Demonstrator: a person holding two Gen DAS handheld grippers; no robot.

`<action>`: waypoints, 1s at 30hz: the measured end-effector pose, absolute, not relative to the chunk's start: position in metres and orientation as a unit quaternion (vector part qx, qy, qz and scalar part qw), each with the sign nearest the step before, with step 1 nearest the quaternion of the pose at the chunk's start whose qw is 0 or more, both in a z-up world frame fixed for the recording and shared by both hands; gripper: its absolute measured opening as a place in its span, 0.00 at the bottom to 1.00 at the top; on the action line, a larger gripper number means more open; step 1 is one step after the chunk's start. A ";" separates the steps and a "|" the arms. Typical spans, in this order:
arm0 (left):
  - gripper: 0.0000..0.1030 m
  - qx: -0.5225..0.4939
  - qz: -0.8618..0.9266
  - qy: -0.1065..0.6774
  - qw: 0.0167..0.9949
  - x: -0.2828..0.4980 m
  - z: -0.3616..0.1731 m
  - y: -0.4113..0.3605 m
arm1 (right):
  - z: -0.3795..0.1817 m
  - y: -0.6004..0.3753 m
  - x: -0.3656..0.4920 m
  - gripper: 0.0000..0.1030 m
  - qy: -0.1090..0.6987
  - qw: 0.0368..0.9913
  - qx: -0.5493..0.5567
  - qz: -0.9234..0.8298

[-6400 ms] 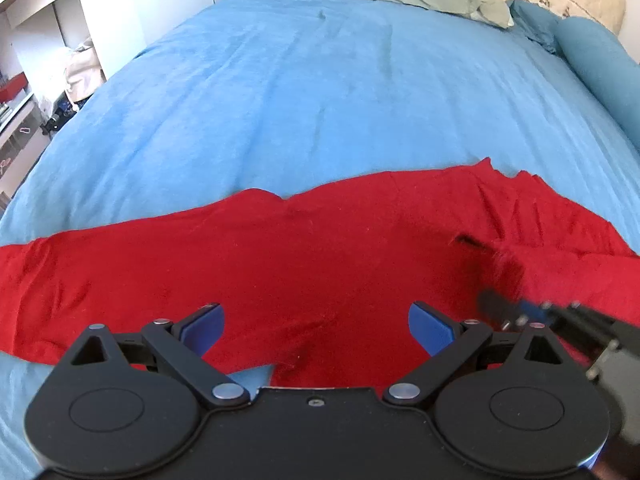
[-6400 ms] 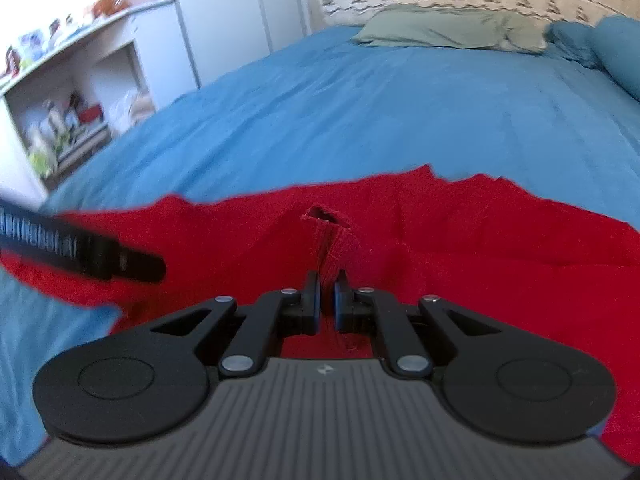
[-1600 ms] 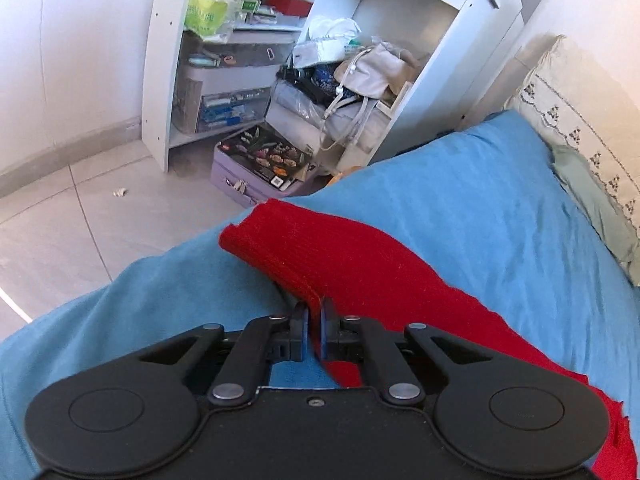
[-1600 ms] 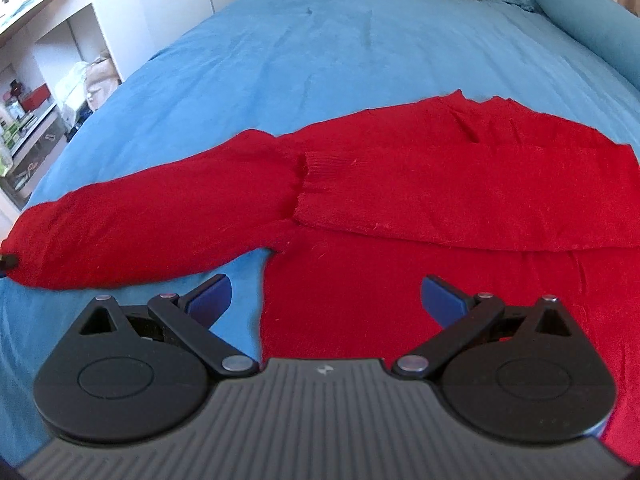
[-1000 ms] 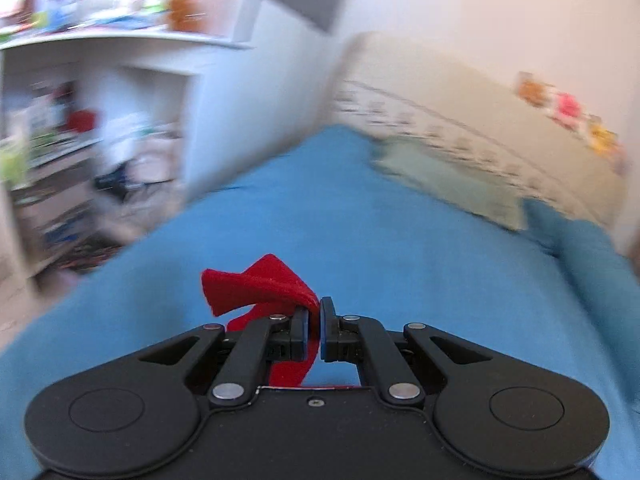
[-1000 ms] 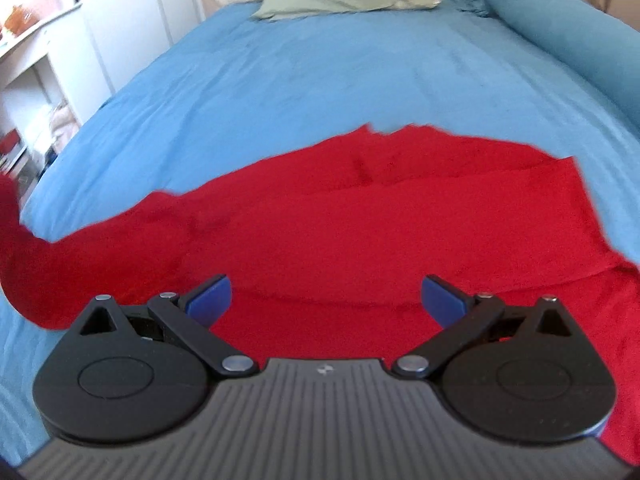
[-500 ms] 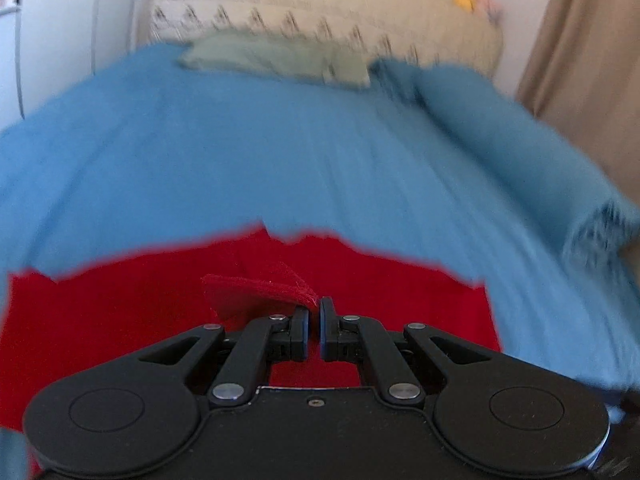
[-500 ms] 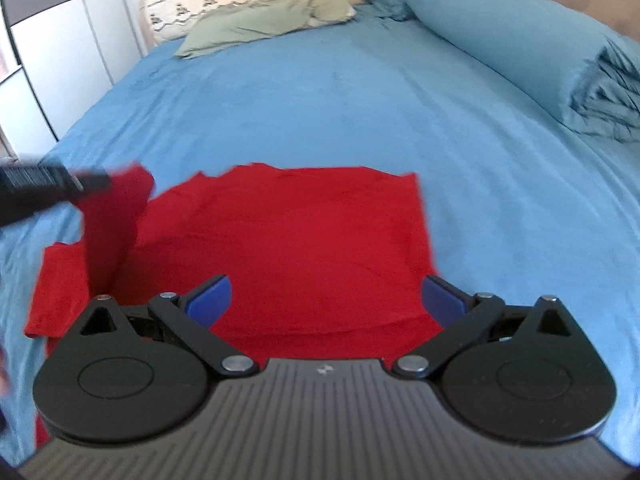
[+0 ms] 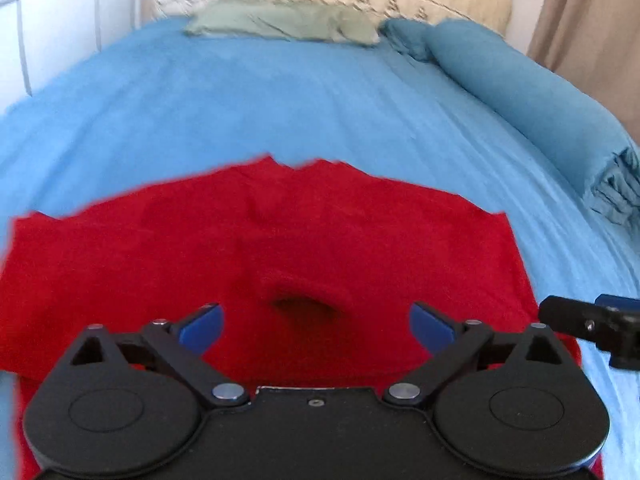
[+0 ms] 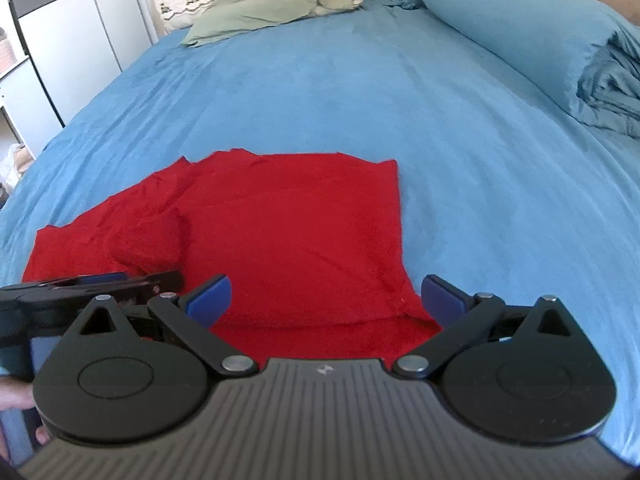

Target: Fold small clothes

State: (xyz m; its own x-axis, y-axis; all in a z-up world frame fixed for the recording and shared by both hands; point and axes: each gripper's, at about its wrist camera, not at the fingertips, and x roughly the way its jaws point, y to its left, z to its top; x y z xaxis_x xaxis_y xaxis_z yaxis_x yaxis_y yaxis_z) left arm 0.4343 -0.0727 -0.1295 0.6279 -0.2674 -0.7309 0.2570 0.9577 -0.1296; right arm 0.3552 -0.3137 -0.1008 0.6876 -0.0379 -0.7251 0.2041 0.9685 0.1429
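Note:
A red sweater (image 9: 320,224) lies flat on the blue bed (image 9: 280,100), both sleeves folded in over the body. My left gripper (image 9: 316,320) hovers just above the sleeve cuff (image 9: 300,300). Its jaws are opening, and the cuff lies loose between and below the blue pads, touched by neither. In the right wrist view the sweater (image 10: 296,216) is a rough rectangle, with the just-laid sleeve (image 10: 148,236) rumpled at its left. My right gripper (image 10: 326,296) stands open over the sweater's near right corner, holding nothing.
A green pillow (image 9: 280,24) and a patterned headboard lie at the far end. A rolled blue duvet (image 10: 540,28) runs along the bed's right side. White wardrobe doors (image 10: 80,20) stand to the left. A hand shows at the lower left of the right wrist view.
My left gripper carried the sleeve across over the sweater's body, came down and let it go; its jaws went from shut to wide. The right gripper swung right along the sweater, staying open.

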 end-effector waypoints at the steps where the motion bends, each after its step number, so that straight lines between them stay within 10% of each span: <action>1: 0.99 0.000 -0.133 0.407 0.904 0.434 -0.125 -0.064 | -0.099 -0.312 0.357 1.00 0.388 0.913 0.106 -0.062; 20: 0.99 0.012 -0.028 0.426 0.904 0.434 -0.112 0.095 | -0.116 -0.157 0.426 1.00 0.366 0.919 -0.122 0.081; 30: 0.99 -0.011 -0.027 0.434 0.900 0.426 -0.115 0.114 | -0.162 -0.109 0.450 0.41 0.377 0.880 -0.268 0.111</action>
State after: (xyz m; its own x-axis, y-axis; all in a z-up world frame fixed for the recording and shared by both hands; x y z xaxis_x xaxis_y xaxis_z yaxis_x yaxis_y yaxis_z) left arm 0.4258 0.1145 -0.1145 0.6220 -0.0578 -0.7809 0.0379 0.9983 -0.0437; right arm 0.4498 -0.1093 -0.1615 0.6919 -0.0072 -0.7219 -0.3967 0.8317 -0.3886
